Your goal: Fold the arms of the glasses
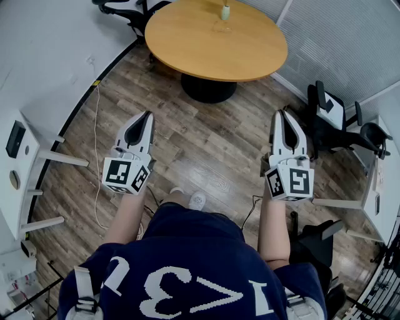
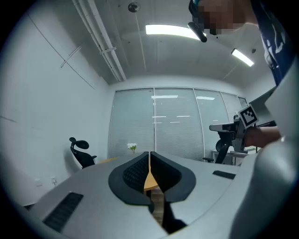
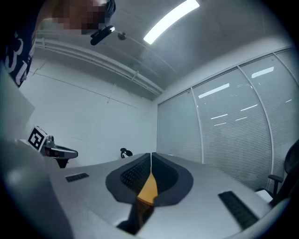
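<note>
A round wooden table (image 1: pixel 215 40) stands ahead of me on the plank floor. A small vase with a white flower (image 1: pixel 225 11) sits at its far side, and a faint pale thing (image 1: pixel 222 26) lies beside the vase, too small to name. No glasses show plainly. My left gripper (image 1: pixel 148 115) and right gripper (image 1: pixel 284 114) are held level over the floor, well short of the table. Both are shut with nothing between the jaws. In the left gripper view (image 2: pixel 149 154) and the right gripper view (image 3: pixel 151 155), the pads meet and only a sliver of tabletop shows behind them.
Black office chairs stand behind the table (image 1: pixel 128 9) and at the right (image 1: pixel 334 119). White desks flank me at the left (image 1: pixel 15 162) and right (image 1: pixel 381 187). A white cable (image 1: pixel 97 156) trails over the floor. Frosted glass walls (image 2: pixel 154 126) close the room.
</note>
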The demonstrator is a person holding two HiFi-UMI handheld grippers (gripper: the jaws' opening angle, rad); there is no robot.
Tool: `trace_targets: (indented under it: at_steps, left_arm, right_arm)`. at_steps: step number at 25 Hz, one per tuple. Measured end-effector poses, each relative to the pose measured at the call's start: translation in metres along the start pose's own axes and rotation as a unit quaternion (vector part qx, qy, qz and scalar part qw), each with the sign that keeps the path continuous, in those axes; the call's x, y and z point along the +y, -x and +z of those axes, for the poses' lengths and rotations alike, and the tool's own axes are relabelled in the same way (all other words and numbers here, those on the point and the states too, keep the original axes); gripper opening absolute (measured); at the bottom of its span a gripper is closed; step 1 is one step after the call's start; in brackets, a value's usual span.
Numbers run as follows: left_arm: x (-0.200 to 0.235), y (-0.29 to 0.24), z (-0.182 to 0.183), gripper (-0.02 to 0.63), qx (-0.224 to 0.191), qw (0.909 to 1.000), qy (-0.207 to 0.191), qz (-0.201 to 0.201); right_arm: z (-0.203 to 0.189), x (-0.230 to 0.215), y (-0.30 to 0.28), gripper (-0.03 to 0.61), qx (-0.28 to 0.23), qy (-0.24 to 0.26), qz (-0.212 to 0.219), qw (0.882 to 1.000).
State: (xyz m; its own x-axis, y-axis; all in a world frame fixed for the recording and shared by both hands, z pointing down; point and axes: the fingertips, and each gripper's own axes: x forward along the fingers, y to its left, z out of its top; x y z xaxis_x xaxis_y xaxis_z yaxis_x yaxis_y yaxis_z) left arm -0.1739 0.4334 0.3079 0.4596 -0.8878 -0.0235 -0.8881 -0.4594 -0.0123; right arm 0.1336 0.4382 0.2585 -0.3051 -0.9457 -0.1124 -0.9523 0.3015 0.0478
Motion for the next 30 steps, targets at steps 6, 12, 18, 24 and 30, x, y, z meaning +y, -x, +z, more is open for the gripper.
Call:
trace_targets:
  at_steps: [6, 12, 18, 24, 30]
  left_arm:
    - [-0.009, -0.002, 0.005, 0.023, -0.007, 0.9999, -0.007, 0.003]
    - [-0.011, -0.002, 0.000, 0.023, 0.003, 0.9999, -0.009, 0.005]
    - [0.001, -0.020, -0.006, 0.023, 0.011, 0.9998, -0.015, 0.010]
    - [0.023, -0.065, -0.012, 0.023, 0.005, 0.9998, -0.018, 0.004]
    - [0.068, -0.141, -0.011, 0.023, -0.008, 1.0000, -0.006, 0.001]
  right_arm:
    - [0.005, 0.001, 0.005, 0.031, -0.017, -0.012, 0.019, 1.000]
    - [0.001, 0.001, 0.007, 0.031, -0.014, -0.024, 0.039, 0.999]
    - [-0.009, -0.004, -0.015, 0.031, 0.001, -0.026, 0.045, 0.999]
    - [-0.016, -0.003, -0.065, 0.031, 0.010, -0.008, 0.064, 0.998]
    - [-0.021, -0.024, -0.137, 0.031, 0.013, -0.006, 0.055, 0.998]
